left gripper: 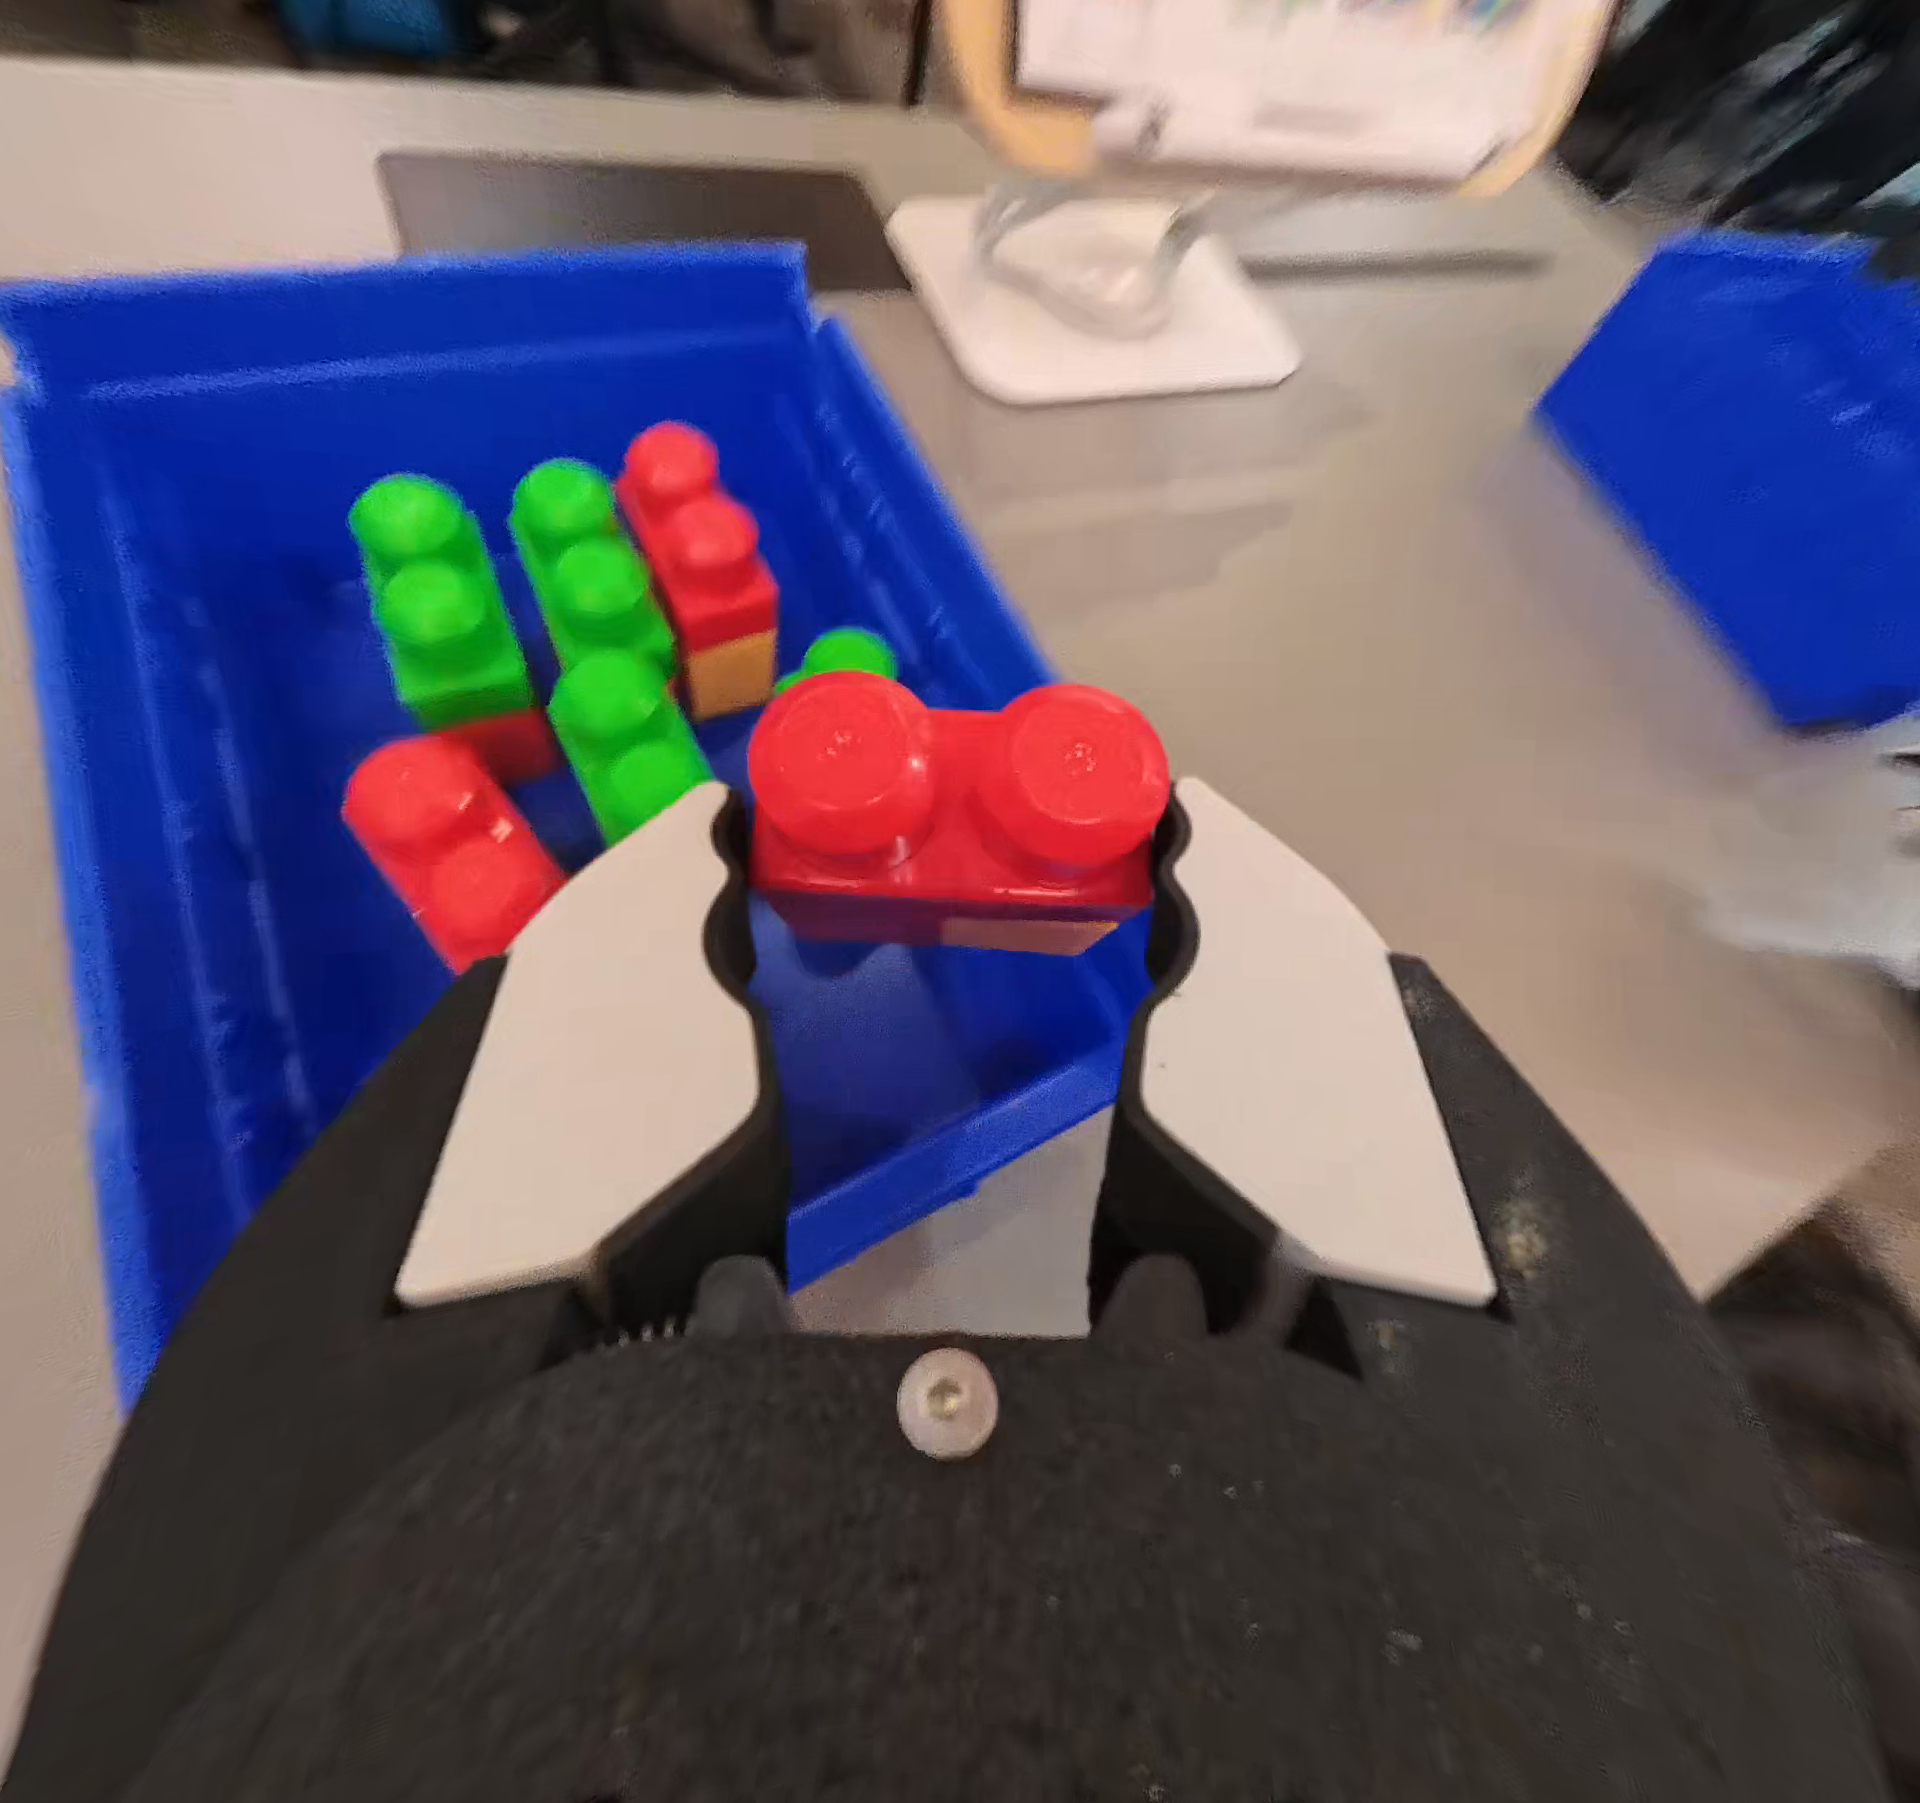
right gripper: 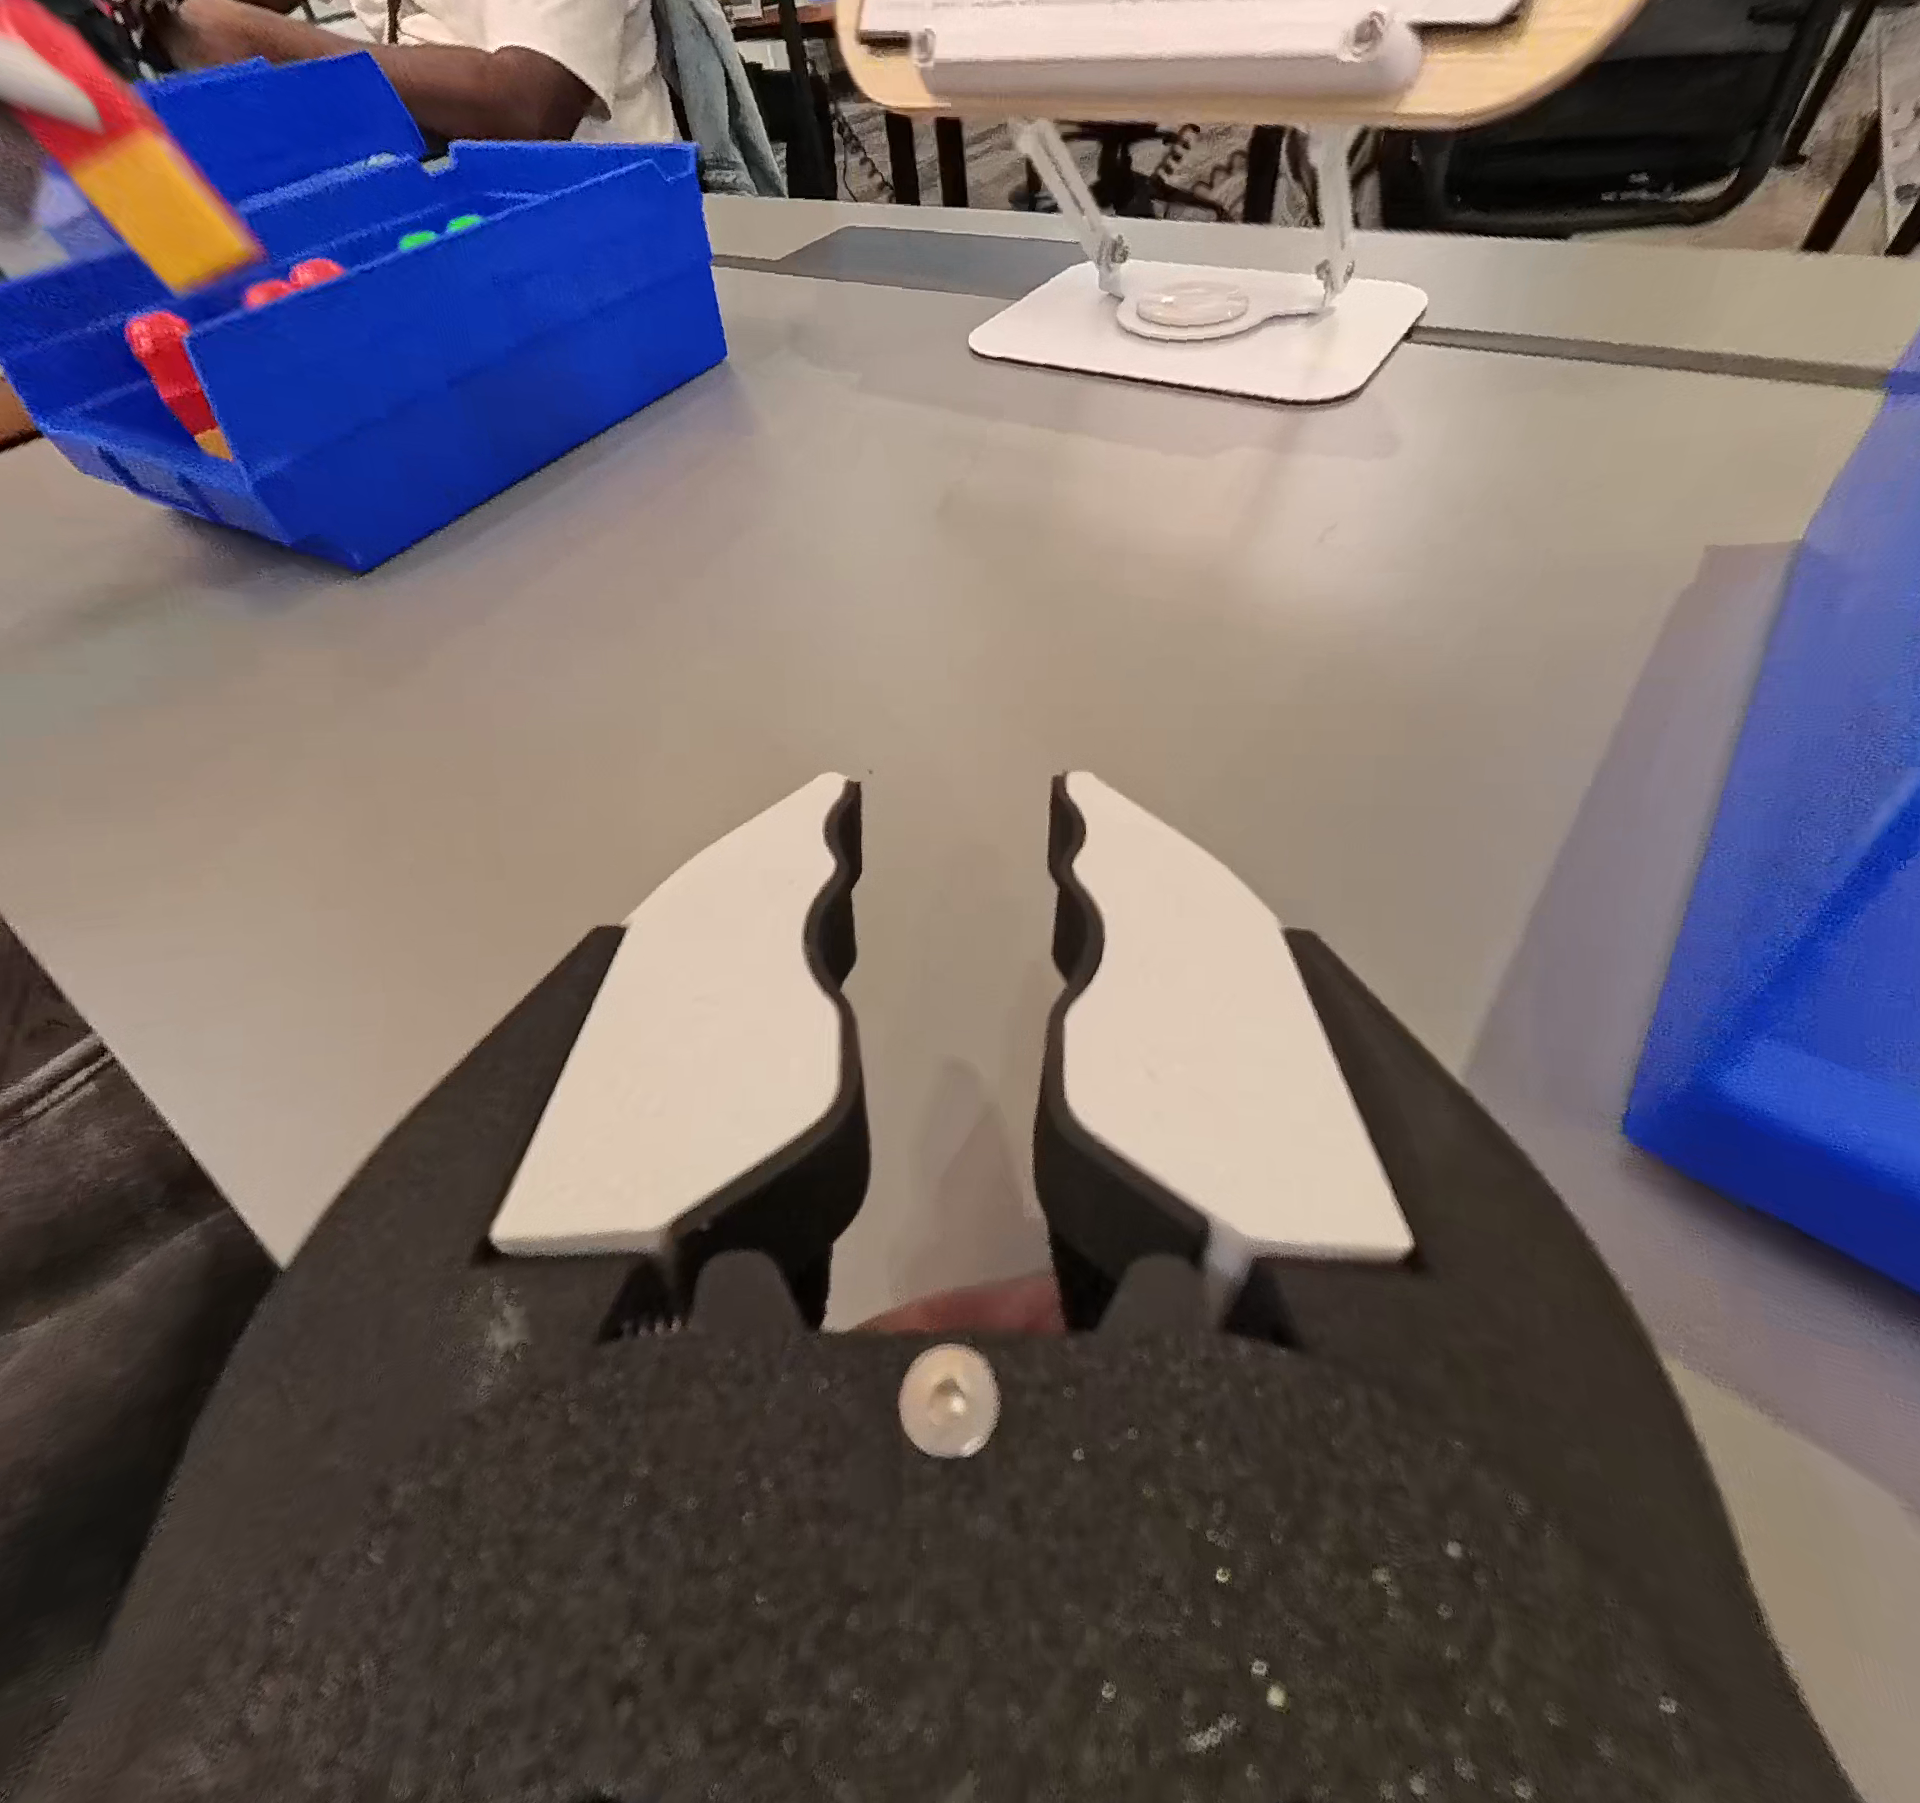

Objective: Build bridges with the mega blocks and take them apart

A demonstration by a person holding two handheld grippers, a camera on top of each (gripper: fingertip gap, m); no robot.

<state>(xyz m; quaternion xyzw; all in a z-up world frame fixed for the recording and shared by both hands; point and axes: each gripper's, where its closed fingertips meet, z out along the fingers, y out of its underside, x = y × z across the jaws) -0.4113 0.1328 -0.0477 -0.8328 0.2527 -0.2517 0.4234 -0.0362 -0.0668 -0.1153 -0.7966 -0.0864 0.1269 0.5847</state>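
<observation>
Red two-stud block [left gripper: 951, 808], an orange piece under it: your left gripper [left gripper: 951, 823] pinches it by both short ends, studs up. It hangs above the near right corner of the blue bin [left gripper: 260, 922], clear of the rim.

Inside the bin: green blocks [left gripper: 447, 600] and red blocks [left gripper: 447, 839] stand upright, crowded toward the middle and right wall; the floor along the left wall is bare. The low front lip sits just beneath your held block.

Your right gripper [right gripper: 956, 797] holds nothing, fingers narrowly apart, poised over the grey table [right gripper: 935, 558]. Wide bare tabletop lies ahead of it.

A second blue bin [right gripper: 1818, 922] crowds your right edge, close beside the right finger. The white stand base [right gripper: 1195, 330] of a tilted instruction board [right gripper: 1247, 8] sits far centre, well apart from both bins. The picture from the left is blurred.
</observation>
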